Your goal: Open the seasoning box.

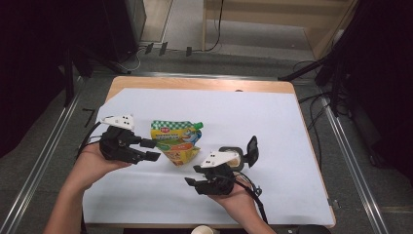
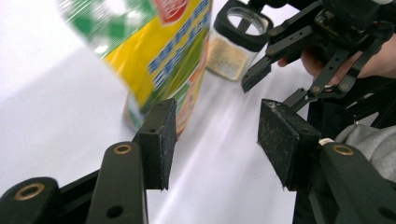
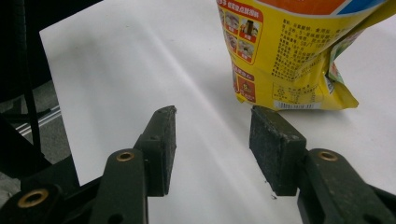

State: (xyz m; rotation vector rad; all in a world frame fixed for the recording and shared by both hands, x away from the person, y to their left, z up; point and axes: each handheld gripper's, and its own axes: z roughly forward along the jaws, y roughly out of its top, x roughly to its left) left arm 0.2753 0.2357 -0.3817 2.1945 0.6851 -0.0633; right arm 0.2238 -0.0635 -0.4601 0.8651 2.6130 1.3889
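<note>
high view: yellow-green spouted pouch (image 1: 176,140) lying crumpled, printed

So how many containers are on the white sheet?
2: a yellow-green spouted pouch mid-sheet between the two tools, and a clear jar with its black flip lid open just right of it, by the right tool.

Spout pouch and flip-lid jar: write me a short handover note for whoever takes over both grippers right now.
Left gripper: open, empty, beside the yellow spout pouch, not touching it.
Right gripper: open, empty, low over the white sheet, jaws pointing towards the pouch base.
Pouch: standing mid-table, green cap on. Small jar stands just to its right, black flip lid open.
Done: nothing gripped yet, as far as can be seen.
Left: probably grasp the pouch, likely with the left gripper, then handle the jar.
</note>
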